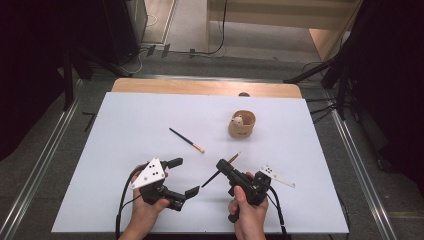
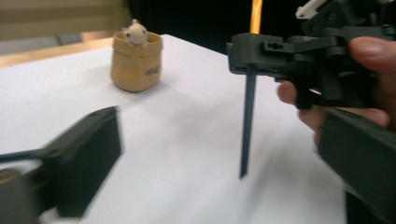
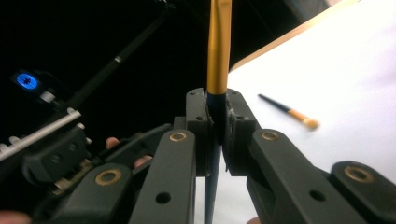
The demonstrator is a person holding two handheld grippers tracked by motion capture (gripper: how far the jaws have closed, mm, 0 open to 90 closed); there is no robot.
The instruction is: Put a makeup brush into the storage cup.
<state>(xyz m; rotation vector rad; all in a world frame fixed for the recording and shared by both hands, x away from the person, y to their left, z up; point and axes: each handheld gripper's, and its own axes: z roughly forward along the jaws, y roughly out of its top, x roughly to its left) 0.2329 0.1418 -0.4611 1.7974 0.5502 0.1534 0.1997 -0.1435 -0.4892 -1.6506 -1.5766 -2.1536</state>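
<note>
High view: low in the frame, right of centre, the right gripper (image 1: 220, 164) clamps a brush (image 1: 220, 171); the left gripper (image 1: 185, 176) gapes empty beside it.

Left gripper view: the pot (image 2: 136, 62) sits upper left, so carry the brush there upright.

Right gripper view: the jaws pinch the brush (image 3: 218, 51) mid-handle; I'd keep that squeeze firm. A spare brush (image 3: 289, 111) lies right of centre.
</note>
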